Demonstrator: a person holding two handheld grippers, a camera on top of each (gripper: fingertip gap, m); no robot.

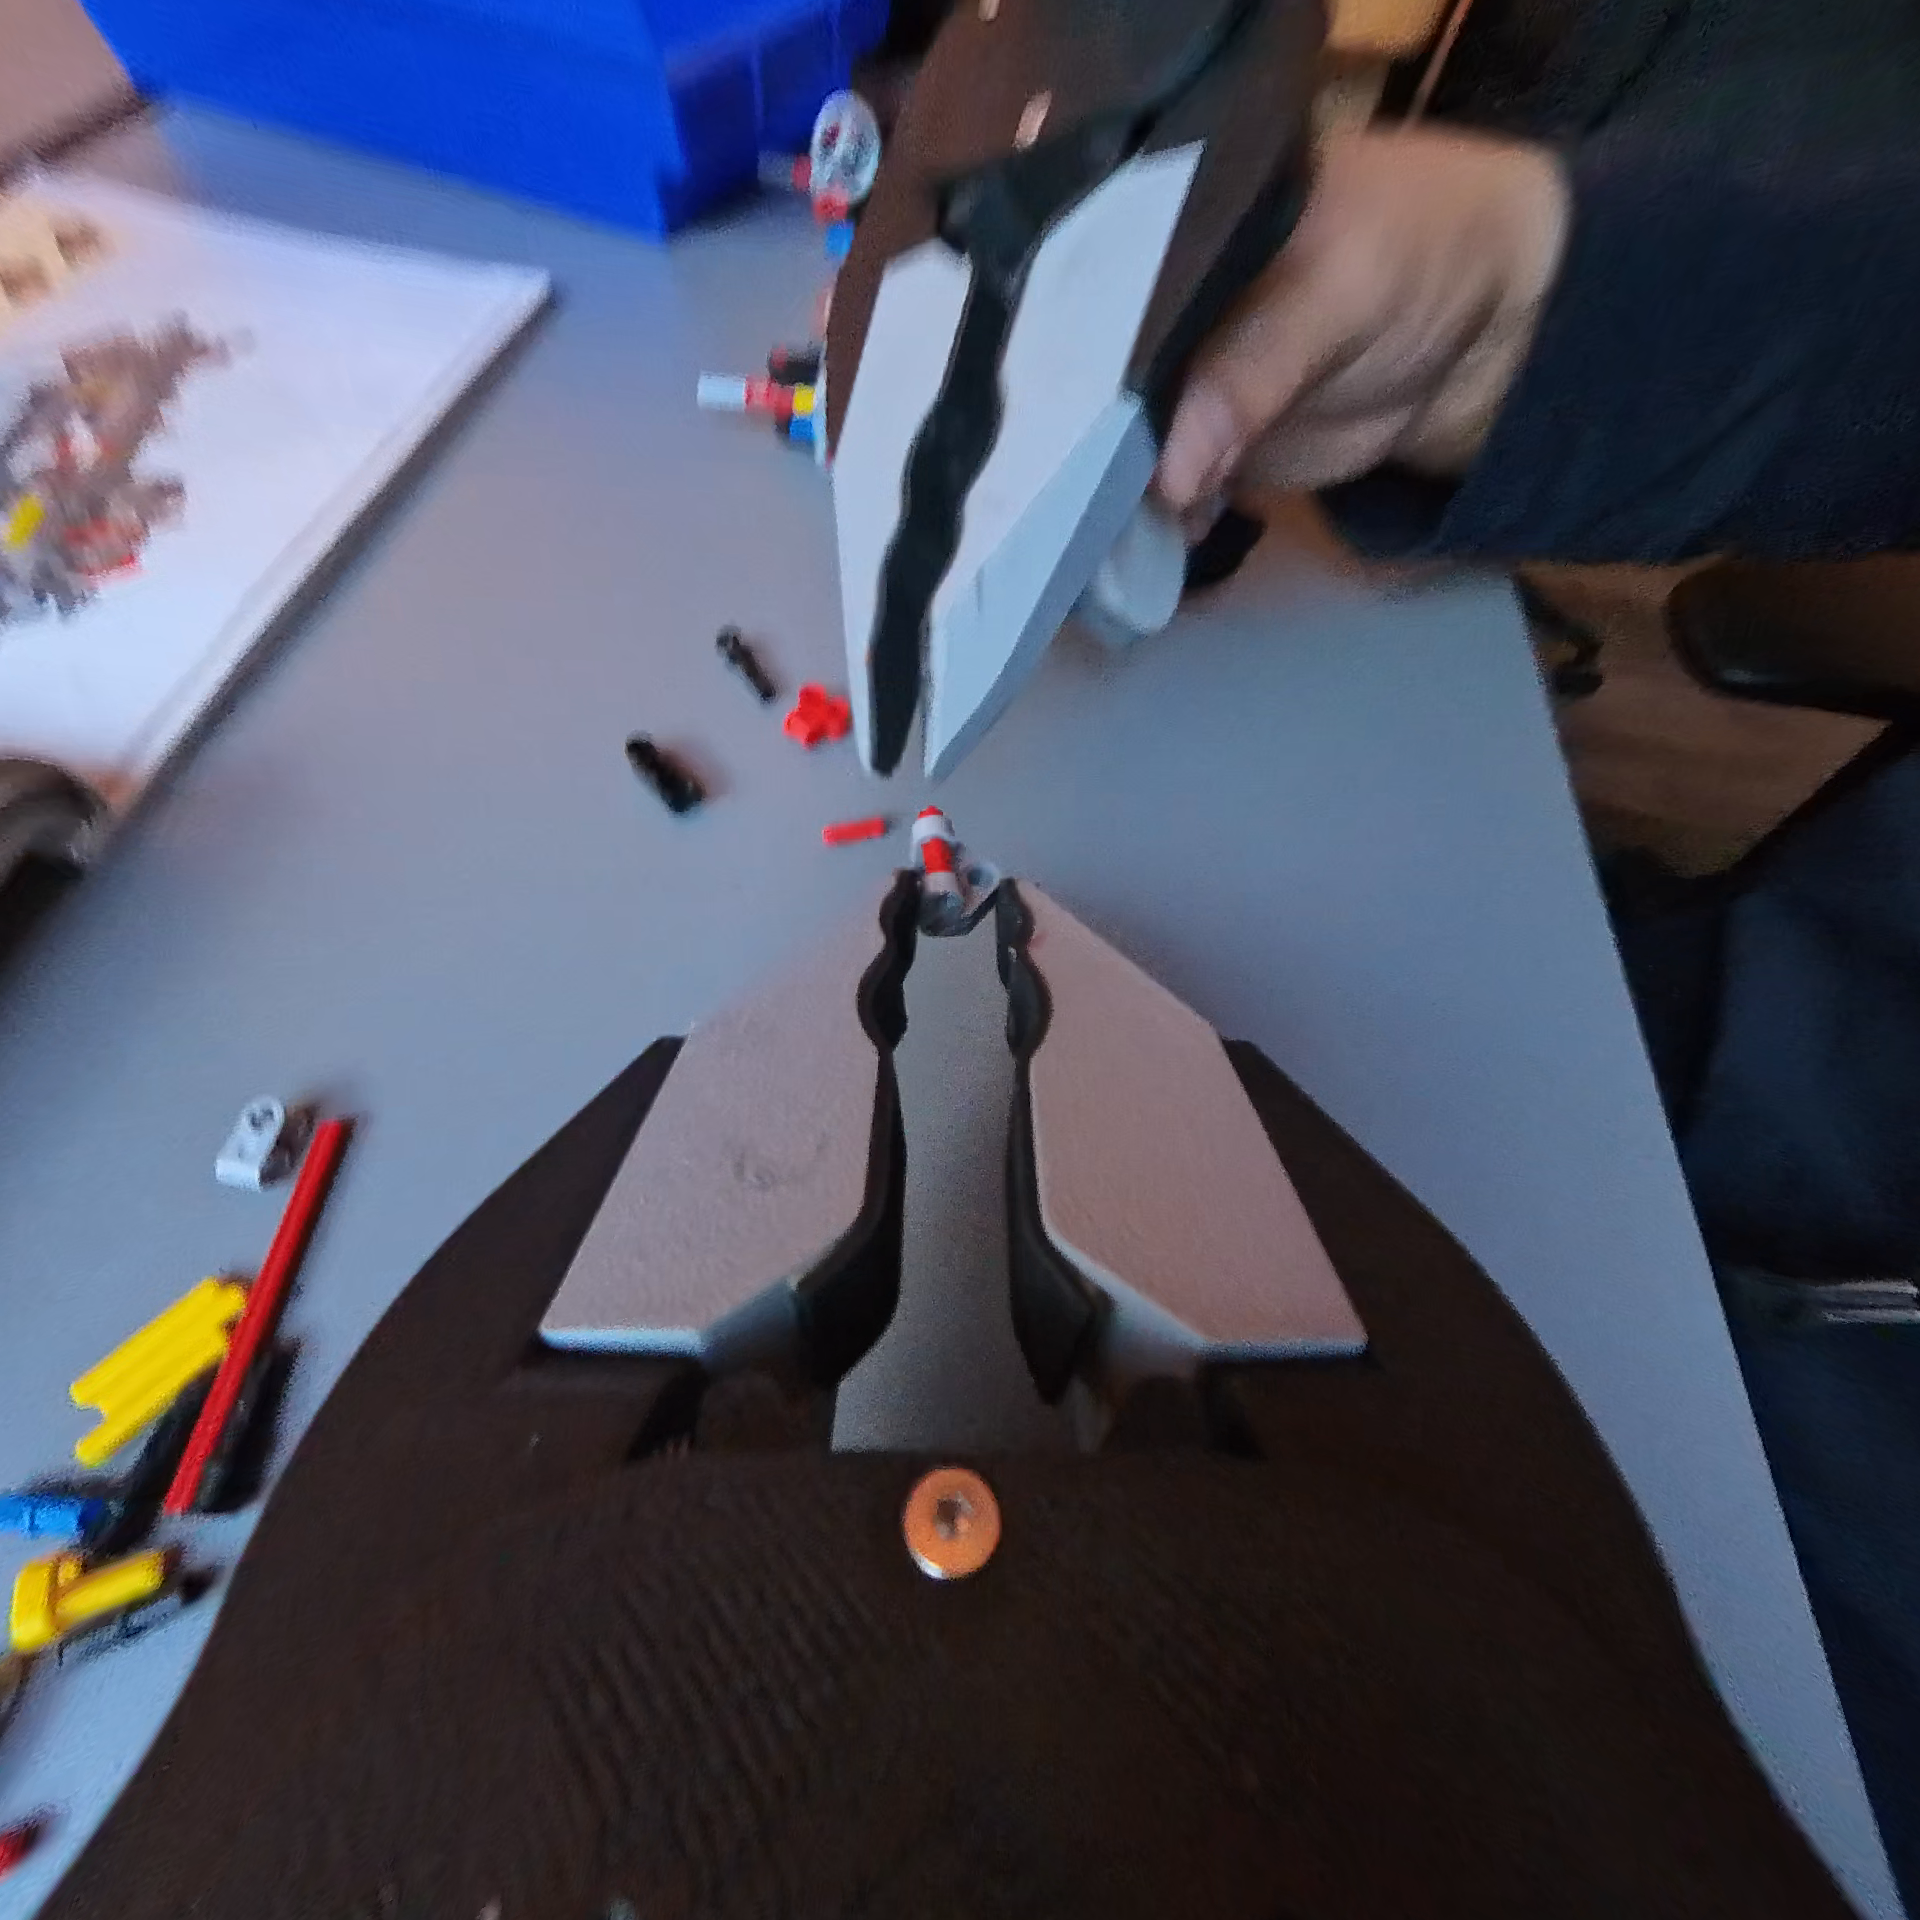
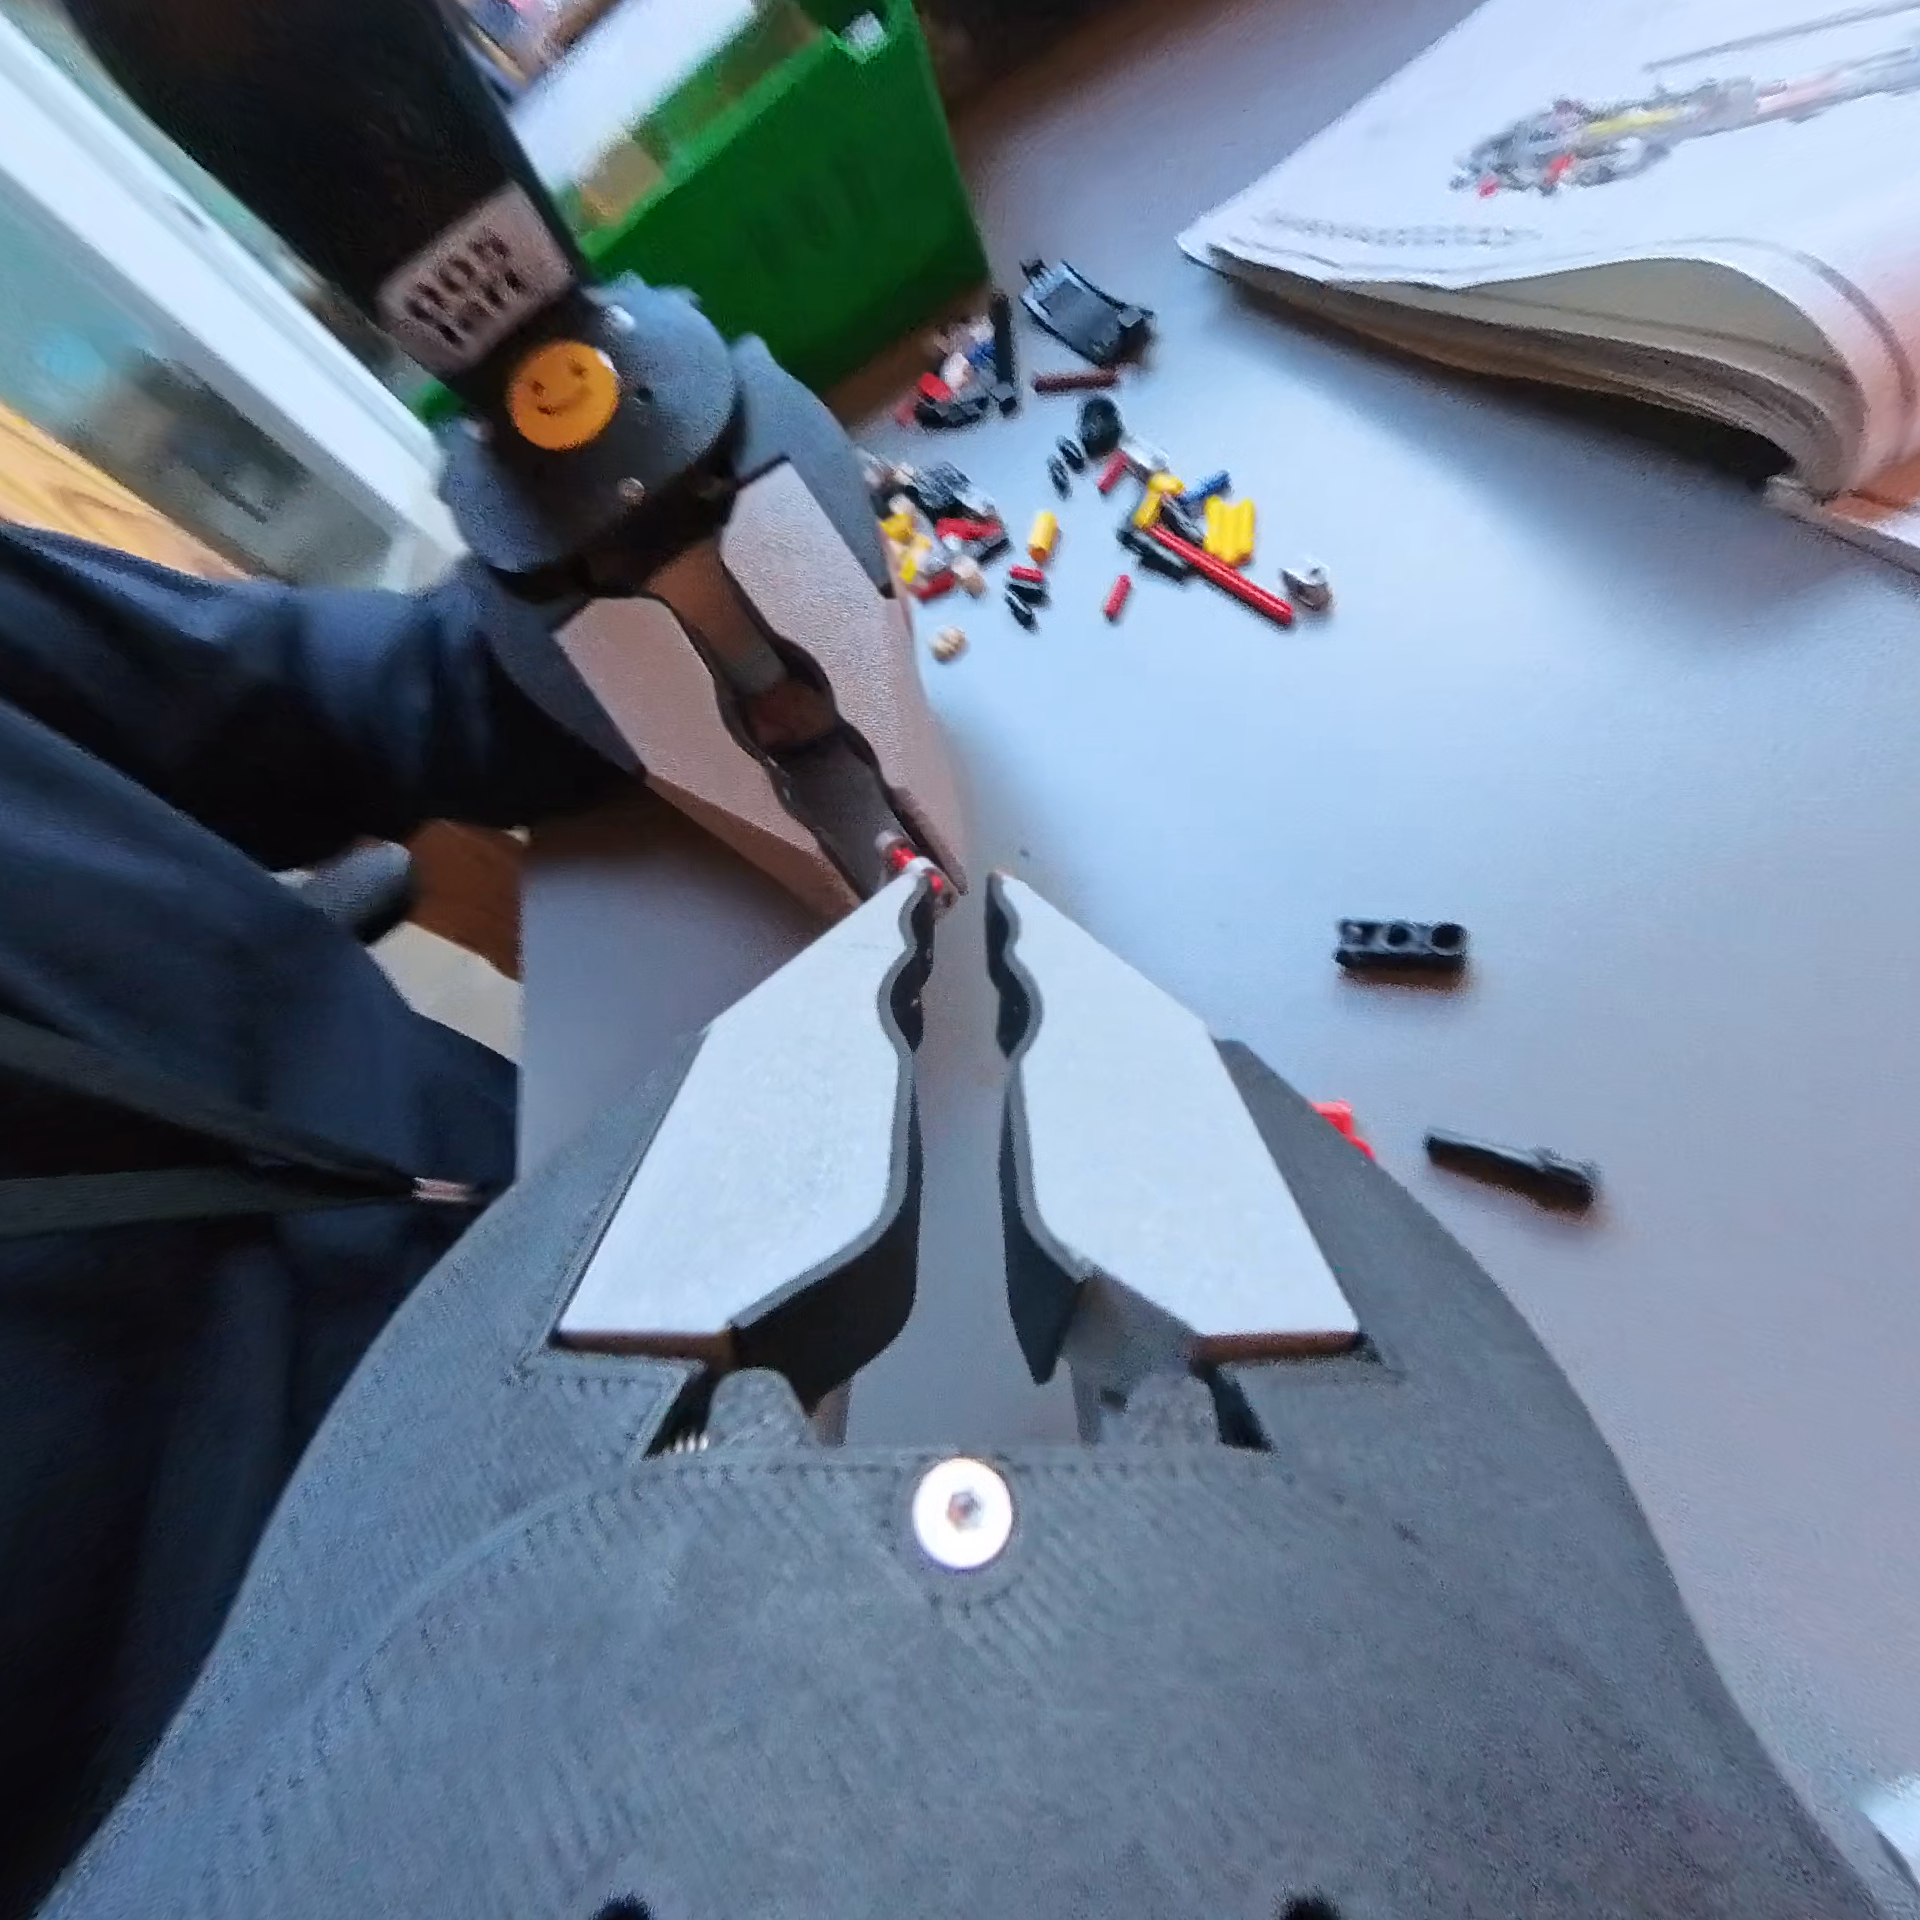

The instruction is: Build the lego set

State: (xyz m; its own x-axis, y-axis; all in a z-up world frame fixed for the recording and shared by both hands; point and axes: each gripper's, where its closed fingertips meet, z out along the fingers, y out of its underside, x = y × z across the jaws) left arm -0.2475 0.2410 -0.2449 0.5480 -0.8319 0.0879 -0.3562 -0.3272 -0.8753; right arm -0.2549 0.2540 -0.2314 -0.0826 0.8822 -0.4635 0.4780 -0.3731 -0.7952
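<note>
Grey table (image 1: 1195, 727) strewn with toy parts. Left gripper (image 1: 951, 899) clenched a small red-and-white piece (image 1: 932, 847) at its tips, presenting it outward; right gripper (image 2: 961, 894), just beside that piece, stood slightly parted, empty.

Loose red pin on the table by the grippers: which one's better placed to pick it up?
Right, probably. The right gripper hangs empty, slightly open, beside the red pin; the left gripper is clamped on a red-and-white assembly.

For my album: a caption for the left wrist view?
Left hand-held gripper pinches a small red-and-white assembly above a grey table.
</note>
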